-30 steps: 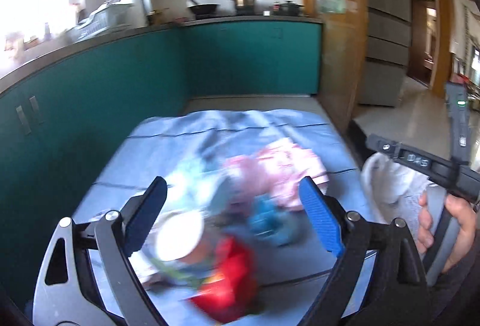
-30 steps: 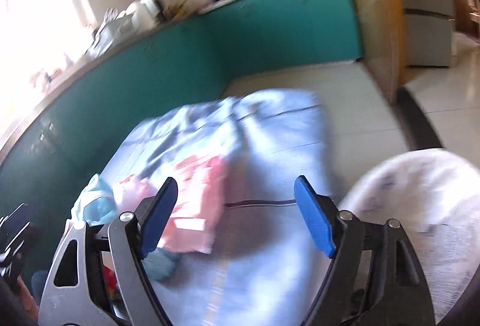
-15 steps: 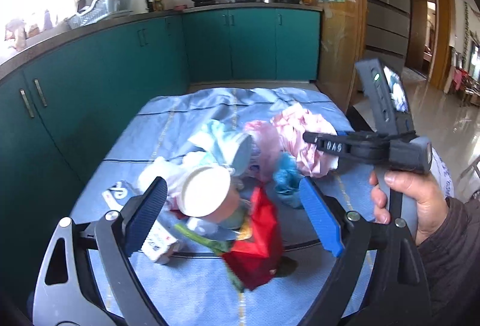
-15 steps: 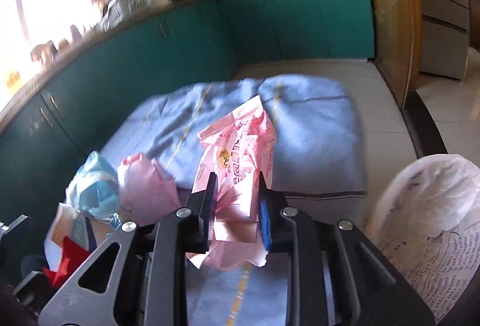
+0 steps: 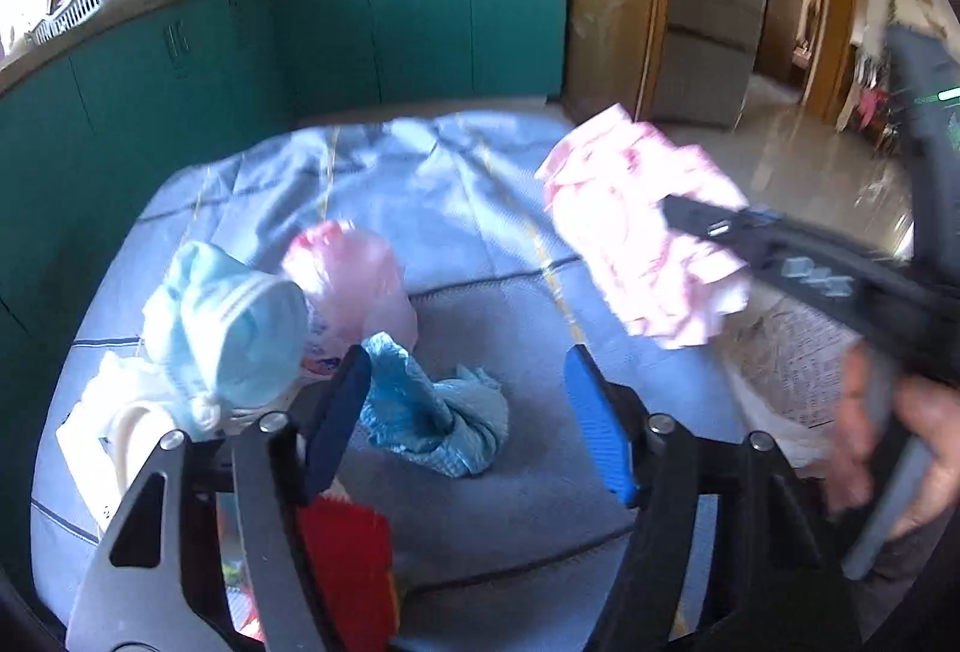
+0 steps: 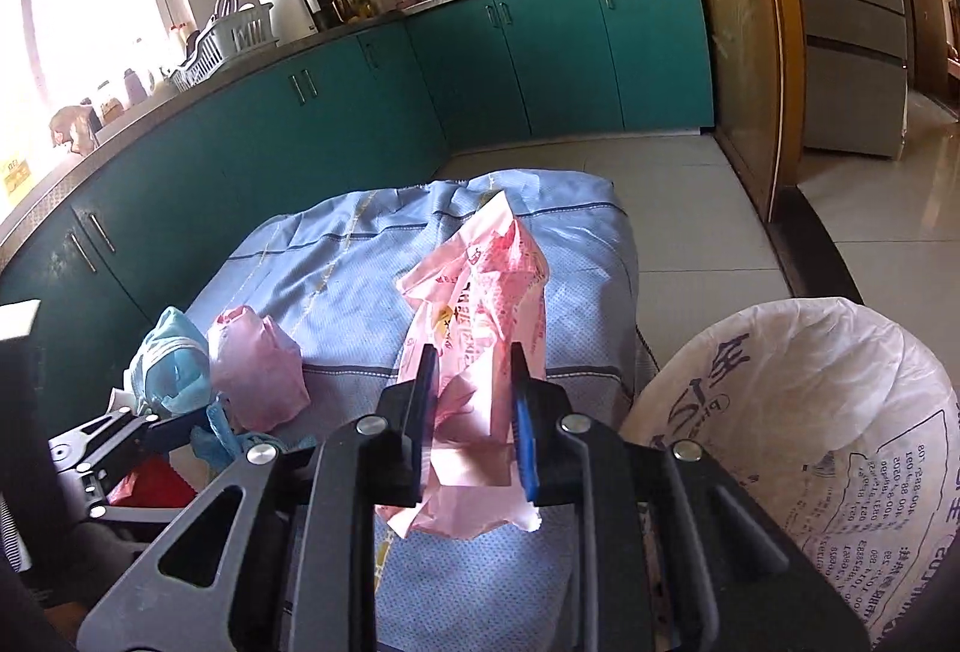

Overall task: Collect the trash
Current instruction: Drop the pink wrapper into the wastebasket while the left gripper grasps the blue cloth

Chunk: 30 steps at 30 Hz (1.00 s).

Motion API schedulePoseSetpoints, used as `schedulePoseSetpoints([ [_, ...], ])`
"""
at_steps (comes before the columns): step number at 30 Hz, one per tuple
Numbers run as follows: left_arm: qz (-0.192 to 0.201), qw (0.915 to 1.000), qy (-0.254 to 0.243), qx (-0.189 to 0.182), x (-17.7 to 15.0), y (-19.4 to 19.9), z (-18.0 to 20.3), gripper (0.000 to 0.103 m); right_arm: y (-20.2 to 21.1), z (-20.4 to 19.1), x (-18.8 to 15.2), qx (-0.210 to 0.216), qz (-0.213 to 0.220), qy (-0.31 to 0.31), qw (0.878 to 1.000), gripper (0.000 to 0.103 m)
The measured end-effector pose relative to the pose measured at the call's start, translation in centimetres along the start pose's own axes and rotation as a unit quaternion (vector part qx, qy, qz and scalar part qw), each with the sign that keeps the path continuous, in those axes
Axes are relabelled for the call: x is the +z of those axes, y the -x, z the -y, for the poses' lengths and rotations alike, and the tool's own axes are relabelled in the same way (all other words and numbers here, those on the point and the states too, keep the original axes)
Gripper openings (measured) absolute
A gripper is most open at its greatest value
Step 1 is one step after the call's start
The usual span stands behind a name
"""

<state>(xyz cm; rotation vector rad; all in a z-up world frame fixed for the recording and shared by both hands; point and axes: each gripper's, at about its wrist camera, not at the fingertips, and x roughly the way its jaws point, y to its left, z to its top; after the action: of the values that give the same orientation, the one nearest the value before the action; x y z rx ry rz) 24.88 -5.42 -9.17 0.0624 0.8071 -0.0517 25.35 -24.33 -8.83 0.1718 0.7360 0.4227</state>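
The right gripper (image 6: 471, 400) is clamped on a crumpled pink printed bag (image 6: 480, 316), which sticks up between its jaws and hangs out below them, lifted clear of the blue cloth (image 6: 336, 262). Taking that cloth as the landmark: just off its right edge stands a white sack (image 6: 828, 412) with its mouth open, close beside the gripper.

The left gripper (image 5: 465, 412) hangs over the cloth's near end, jaws closing, with a crumpled blue bag (image 5: 432, 412) lying on the cloth between them; the pads are not on it. A red wrapper (image 5: 348, 550) sits nearer still, under the left finger. Further along the cloth, left of the blue bag, lie a pale blue bag (image 5: 234, 328) and a small pink bag (image 5: 354, 280), touching each other. Beyond the cloth's far end run teal cabinets (image 6: 540, 46).
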Motion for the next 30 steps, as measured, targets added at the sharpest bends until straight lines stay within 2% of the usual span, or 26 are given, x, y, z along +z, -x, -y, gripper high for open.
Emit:
schedulePoseSetpoints([
  [7,-0.056,0.9982,0.02,0.006,-0.8,-3.0,-0.8,0.068,-1.5,-1.3,-0.8,0.004,-0.031,0.026,0.999,0.023],
  [9,-0.063,0.9977,0.023,0.008,-1.0,-3.4,-0.9,0.061,-1.9,-1.8,-1.1,0.007,-0.038,0.031,0.999,0.024],
  [10,-0.065,0.9975,0.027,0.004,-1.1,-3.5,-1.1,0.048,-2.2,-1.7,-1.1,0.007,-0.042,0.032,0.999,0.025],
  [11,-0.064,0.9974,0.033,-0.001,-1.1,-3.4,-1.2,0.046,-2.3,-2.0,-1.4,0.005,-0.043,0.032,0.999,0.026],
  [12,-0.06,0.9974,0.04,-0.003,-1.2,-3.2,-1.3,0.044,-2.6,-2.1,-1.5,0.003,-0.046,0.033,0.998,0.031],
  [13,-0.054,0.9976,0.044,-0.002,-1.2,-2.9,-1.5,0.043,-2.8,-2.4,-1.8,-0.001,-0.049,0.032,0.998,0.046],
  [15,-0.04,0.9979,0.05,-0.007,-1.4,-1.9,-1.6,0.041,-3.4,-2.3,-1.9,-0.022,-0.054,0.03,0.998,0.067],
  [20,-0.004,0.9986,0.053,-0.005,-1.3,1.1,-1.8,0.04,-5.0,-3.1,-2.6,-0.049,-0.07,0.052,0.995,0.068],
  [22,0.005,0.9986,0.052,-0.012,-1.2,2.1,-1.9,0.04,-5.4,-3.7,-2.9,-0.066,-0.071,0.073,0.993,0.072],
  [26,0.014,0.9986,0.05,-0.012,-1.4,3.2,-1.9,0.04,-5.8,-4.3,-3.2,-0.071,-0.074,0.094,0.99,0.073],
  [27,0.013,0.9986,0.05,-0.013,-1.3,3.2,-1.9,0.04,-5.8,-4.6,-3.4,-0.069,-0.075,0.096,0.99,0.07],
  [30,0.014,0.9986,0.05,-0.014,-1.4,3.6,-1.5,0.04,-5.7,-4.9,-3.6,-0.056,-0.076,0.104,0.99,0.049],
])
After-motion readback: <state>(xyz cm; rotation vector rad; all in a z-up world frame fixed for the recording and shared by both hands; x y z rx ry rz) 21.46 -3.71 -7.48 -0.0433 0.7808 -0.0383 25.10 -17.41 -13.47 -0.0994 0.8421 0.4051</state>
